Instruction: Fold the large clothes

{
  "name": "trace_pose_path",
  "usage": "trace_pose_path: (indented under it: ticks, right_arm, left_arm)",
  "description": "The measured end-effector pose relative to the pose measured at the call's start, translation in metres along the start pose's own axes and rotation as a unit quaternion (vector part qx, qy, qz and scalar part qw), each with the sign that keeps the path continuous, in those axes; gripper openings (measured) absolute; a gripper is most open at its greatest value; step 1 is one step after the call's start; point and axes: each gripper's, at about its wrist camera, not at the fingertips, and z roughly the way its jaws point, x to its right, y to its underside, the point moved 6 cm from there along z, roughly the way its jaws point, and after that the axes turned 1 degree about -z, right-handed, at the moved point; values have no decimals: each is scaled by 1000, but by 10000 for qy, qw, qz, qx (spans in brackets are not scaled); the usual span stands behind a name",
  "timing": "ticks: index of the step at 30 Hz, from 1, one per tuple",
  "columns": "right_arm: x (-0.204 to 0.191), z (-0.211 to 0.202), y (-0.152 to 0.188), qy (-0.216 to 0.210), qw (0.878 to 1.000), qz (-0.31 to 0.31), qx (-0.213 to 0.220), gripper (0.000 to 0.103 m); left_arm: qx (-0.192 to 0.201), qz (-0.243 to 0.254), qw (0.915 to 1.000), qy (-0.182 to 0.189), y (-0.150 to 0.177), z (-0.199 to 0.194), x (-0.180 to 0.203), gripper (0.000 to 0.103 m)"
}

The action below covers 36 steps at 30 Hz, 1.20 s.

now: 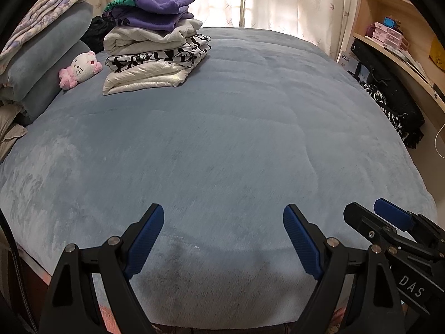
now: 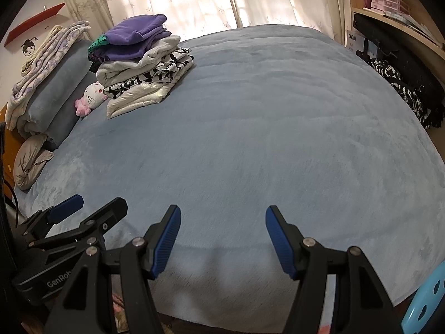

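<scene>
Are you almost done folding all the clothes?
Some looks done: a stack of folded clothes sits at the far corner of the bed, beside a plush cat. Nothing is in hand: the left gripper and right gripper are both open over bare blanket. Dark clothes heaped beside the bed may still need folding.

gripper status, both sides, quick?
Left gripper: open, holding nothing, above the blue fleece bedcover.
Right gripper: open, holding nothing, above the same bedcover.
</scene>
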Motion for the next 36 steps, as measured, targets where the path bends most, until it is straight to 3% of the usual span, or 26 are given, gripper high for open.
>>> trace_pose_path:
  ticks: [36]
  right_arm:
    - [-6,9,8,-79,9998,86,-169,63]
  left_arm:
    - [-167,-21,9999,-6,2,7,-7,86]
